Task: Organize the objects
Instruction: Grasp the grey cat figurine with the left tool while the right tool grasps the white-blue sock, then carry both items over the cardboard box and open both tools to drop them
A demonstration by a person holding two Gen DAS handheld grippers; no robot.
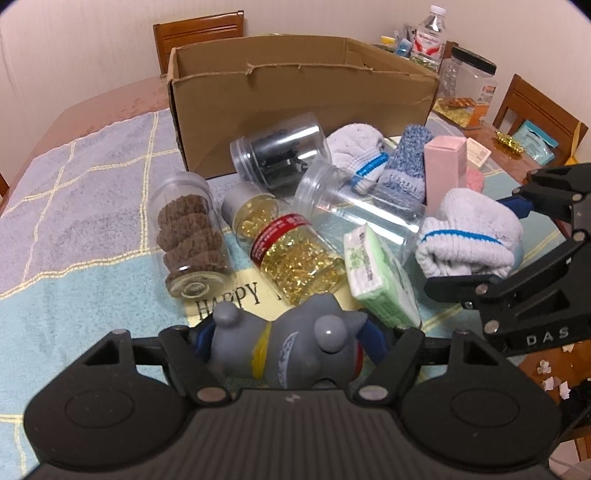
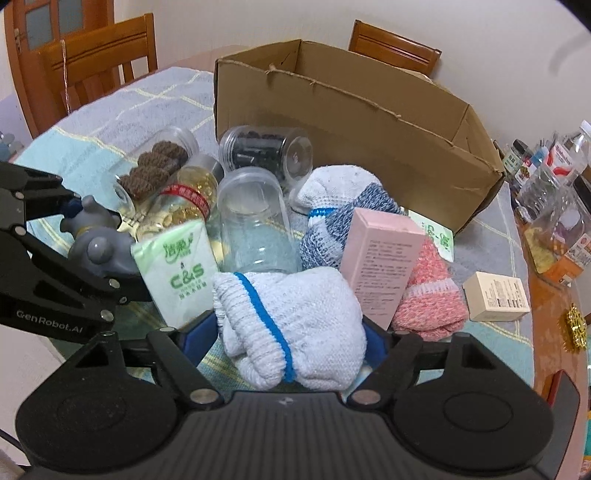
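On the towel [image 1: 92, 206]: four jars, four socks, one box [image 1: 295, 99].

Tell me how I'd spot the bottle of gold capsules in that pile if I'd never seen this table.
Find the big open cardboard box at the back of the towel-covered table; a heap of jars lies in front of it. The capsule bottle lies on its side beside the jar of brown knitted rounds. It alone is packed with shiny golden capsules and has a red label.

A wooden table [image 1: 92, 110] draped with a checked pastel cloth [image 1: 85, 206] is set against plain cream walls [image 1: 92, 40], ringed by brown wooden chairs [image 2: 99, 62], with a wooden door [image 2: 40, 22] seen behind.
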